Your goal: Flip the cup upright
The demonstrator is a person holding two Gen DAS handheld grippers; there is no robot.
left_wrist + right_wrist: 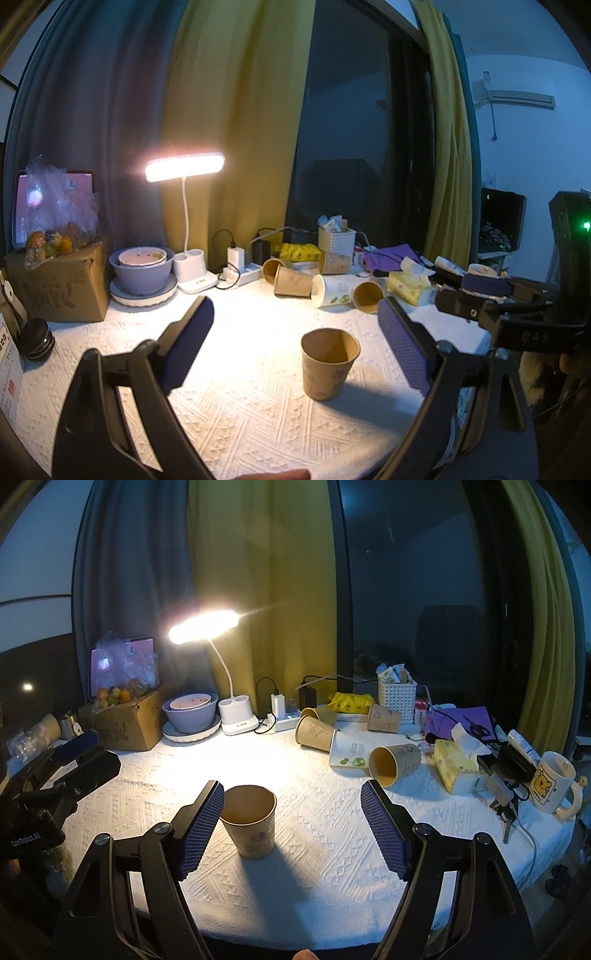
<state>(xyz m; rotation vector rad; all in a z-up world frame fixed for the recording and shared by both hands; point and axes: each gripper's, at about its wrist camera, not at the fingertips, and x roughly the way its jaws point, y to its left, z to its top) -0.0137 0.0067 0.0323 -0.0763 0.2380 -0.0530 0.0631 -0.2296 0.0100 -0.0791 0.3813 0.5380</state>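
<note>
A brown paper cup (328, 363) stands upright on the white tablecloth, mouth up; it also shows in the right wrist view (252, 821). My left gripper (295, 321) is open and empty, with the cup between and just beyond its fingers, nearer the right one. My right gripper (291, 801) is open and empty; the cup stands beside its left finger (201, 827), apart from the pad or just touching, I cannot tell which. The right gripper also shows at the right edge of the left wrist view (480, 291).
Several paper cups (391, 766) lie on their sides at the back, with a white one (347, 755) among them. A lit desk lamp (236, 716), stacked bowls (190, 710), cardboard box (125, 722), power strip (284, 722), white basket (397, 699), tissue pack (456, 768) and mug (552, 788) ring the table.
</note>
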